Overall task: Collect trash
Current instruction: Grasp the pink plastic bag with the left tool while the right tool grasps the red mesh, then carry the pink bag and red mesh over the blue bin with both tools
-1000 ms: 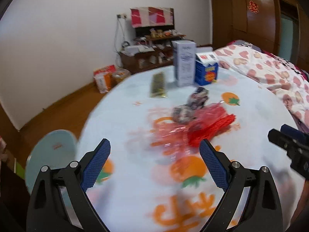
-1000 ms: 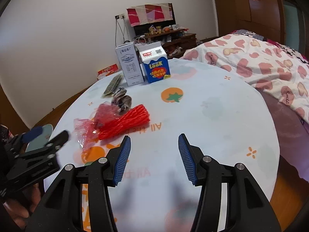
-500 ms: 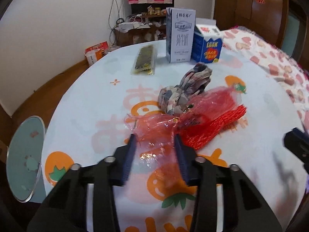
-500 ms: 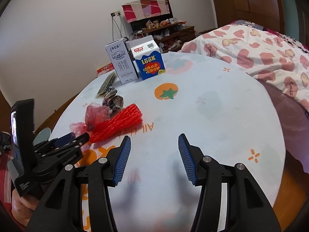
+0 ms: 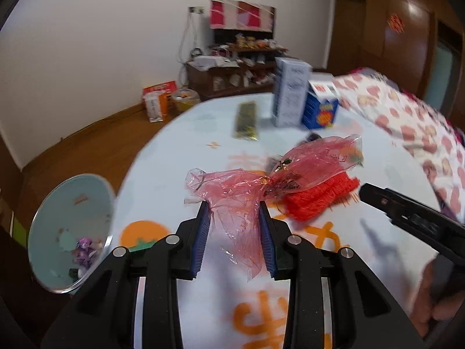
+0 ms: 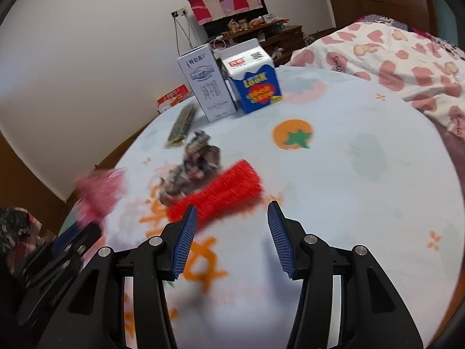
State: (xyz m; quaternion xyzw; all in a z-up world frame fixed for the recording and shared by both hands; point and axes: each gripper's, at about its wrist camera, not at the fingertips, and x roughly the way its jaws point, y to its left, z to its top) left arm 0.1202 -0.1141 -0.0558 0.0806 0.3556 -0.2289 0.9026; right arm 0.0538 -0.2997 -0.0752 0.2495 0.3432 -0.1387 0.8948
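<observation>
- Though motion blur smears the round tablecloth-covered table (image 6: 363,174) in both views, only the left wrist view shows the pale blue trash bin (image 5: 72,203) beside it.
- The red ribbed mesh roll (image 6: 221,192) lies slantwise, partly hidden.
- The crinkled pink cellophane wrapper (image 5: 261,180), stretched away rightward, is pinched in the just-closed left gripper (image 5: 234,238).
- The right gripper (image 6: 232,238) is spread, empty.
</observation>
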